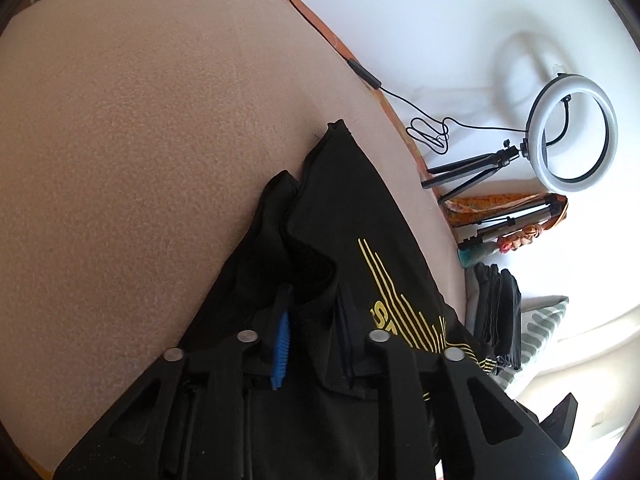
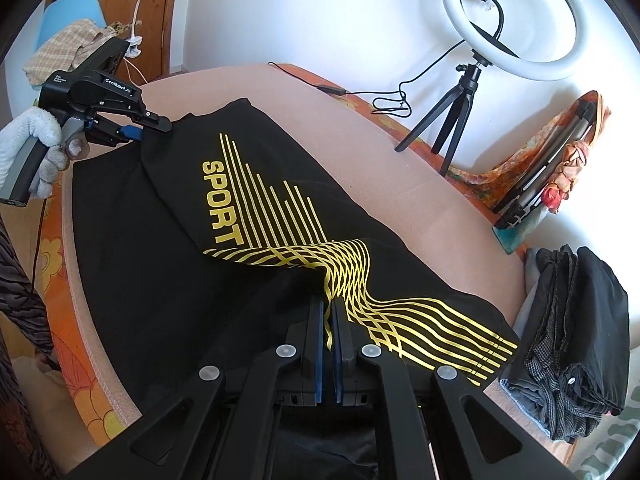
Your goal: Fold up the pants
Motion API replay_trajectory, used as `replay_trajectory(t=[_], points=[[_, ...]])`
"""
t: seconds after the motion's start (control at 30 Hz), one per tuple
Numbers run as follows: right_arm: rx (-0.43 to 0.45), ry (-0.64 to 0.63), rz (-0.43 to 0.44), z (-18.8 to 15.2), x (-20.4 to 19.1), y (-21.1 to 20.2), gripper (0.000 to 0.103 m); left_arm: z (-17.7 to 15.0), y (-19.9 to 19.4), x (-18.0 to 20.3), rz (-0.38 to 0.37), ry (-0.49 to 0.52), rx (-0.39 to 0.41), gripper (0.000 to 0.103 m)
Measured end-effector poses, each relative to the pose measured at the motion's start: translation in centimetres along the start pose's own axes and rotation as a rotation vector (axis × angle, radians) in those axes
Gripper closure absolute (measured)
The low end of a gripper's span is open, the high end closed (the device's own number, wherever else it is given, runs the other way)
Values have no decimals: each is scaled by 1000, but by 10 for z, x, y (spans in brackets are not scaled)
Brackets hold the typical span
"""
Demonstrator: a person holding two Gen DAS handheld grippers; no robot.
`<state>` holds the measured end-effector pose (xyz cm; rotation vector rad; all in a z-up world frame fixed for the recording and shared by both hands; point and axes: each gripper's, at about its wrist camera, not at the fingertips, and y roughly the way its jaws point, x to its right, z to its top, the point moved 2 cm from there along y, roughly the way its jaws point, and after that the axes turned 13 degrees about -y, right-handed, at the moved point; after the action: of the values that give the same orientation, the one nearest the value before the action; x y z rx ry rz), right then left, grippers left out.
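My right tongs (image 2: 329, 312) nearest: pads clamped on pants (image 2: 168, 264) at printed fold, keeping cloth taut. My left tongs (image 2: 138, 133) pinch opposite edge near pad's (image 2: 432, 208) far-left edge, ready for fold. Pants spread across pad. Ring light (image 2: 512, 20) beyond far edge.

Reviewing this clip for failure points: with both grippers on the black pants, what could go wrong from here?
1. The right gripper pinches only a narrow ridge of the pants; a pull might slip it free.
2. The left gripper holds just a corner, so the fold may sag unevenly.
3. The ring light and its cable stand close by; swinging cloth could snag them.
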<state>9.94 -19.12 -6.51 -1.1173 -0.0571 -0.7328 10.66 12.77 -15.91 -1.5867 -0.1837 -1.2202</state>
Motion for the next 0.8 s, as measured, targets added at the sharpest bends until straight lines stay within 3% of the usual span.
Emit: replay_trajectory(t=[0.4, 0.8], points=[[12, 57, -33, -9, 20, -9, 101, -6, -49, 22, -98, 146, 82, 100], [-26, -67, -12, -25, -19, -32, 103, -39, -73, -11, -56, 130, 58, 100]])
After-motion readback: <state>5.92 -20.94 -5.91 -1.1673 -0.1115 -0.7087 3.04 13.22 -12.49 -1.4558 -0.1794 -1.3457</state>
